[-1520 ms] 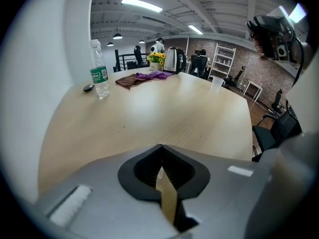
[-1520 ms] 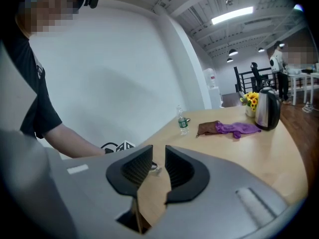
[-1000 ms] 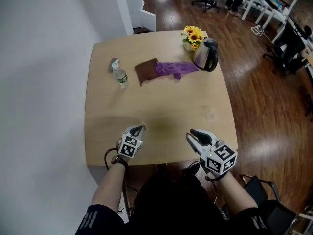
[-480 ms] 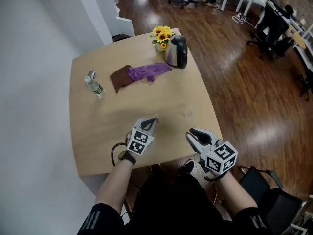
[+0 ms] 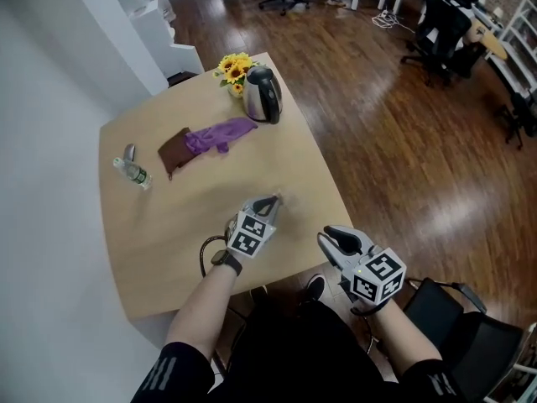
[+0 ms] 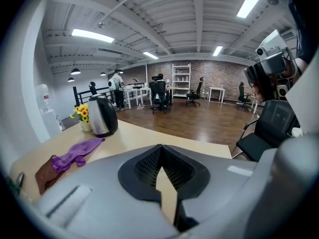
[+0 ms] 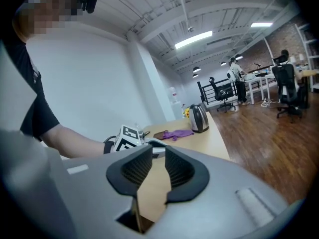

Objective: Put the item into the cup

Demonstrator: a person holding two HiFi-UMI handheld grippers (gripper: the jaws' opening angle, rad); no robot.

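head view: above me, steeply down on worktop (image 5: pixel 159 225) | left gripper view: low over worktop, facing kettle (image 6: pixel 102 114) | right gripper view: low, facing my left tongs (image 7: pixel 155 143), same kettle

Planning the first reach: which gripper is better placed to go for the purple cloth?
Left, probably. The left gripper is over the table, nearer the purple cloth, though its fingers are shut. The right gripper, fingers apart, sits back at the table's near edge.

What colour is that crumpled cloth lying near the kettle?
Purple. The purple cloth overlaps a brown cloth; the head view shows it best.
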